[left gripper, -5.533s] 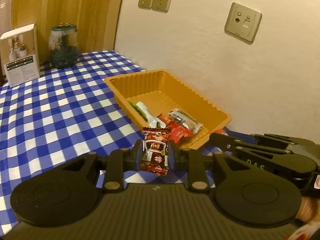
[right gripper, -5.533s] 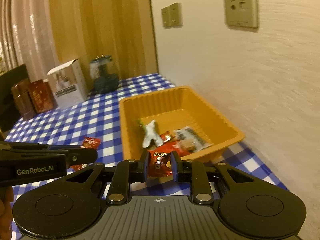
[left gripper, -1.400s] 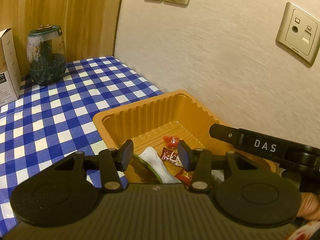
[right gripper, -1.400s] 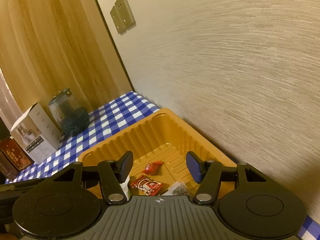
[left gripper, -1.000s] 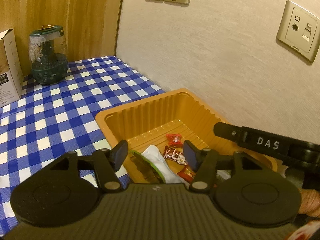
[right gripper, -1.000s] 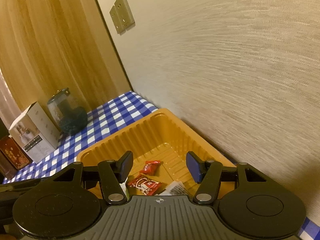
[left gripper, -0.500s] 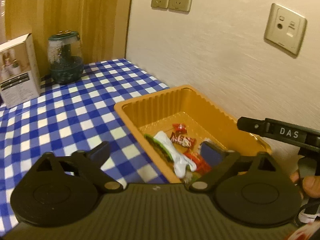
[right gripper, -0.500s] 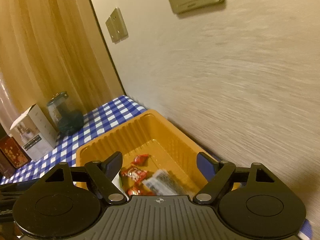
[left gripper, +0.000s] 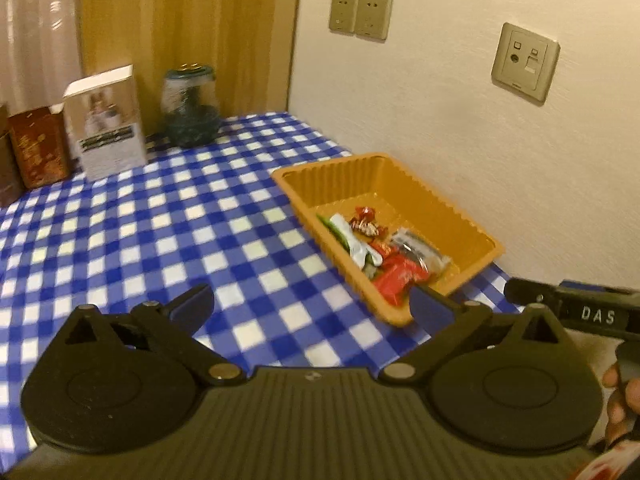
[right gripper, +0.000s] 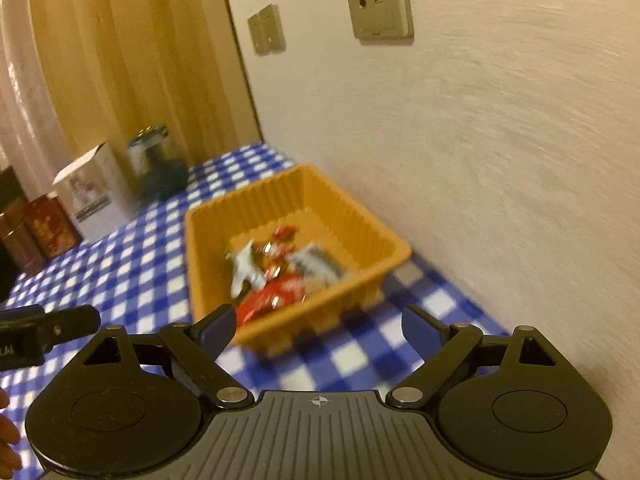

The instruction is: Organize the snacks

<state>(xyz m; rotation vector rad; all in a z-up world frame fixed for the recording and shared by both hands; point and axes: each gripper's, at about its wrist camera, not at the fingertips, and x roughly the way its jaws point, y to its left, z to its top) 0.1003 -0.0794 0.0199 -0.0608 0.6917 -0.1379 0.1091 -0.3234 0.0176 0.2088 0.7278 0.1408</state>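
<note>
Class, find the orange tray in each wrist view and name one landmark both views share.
Left wrist: the orange tray sits right of centre, against the wall, beyond the open left gripper.
Right wrist: the tray sits at centre, just beyond the open right gripper.
Shared landmark: the white box at far left.

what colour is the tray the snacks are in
Orange, with ribbed walls; the tray shows best in the left wrist view.
</note>
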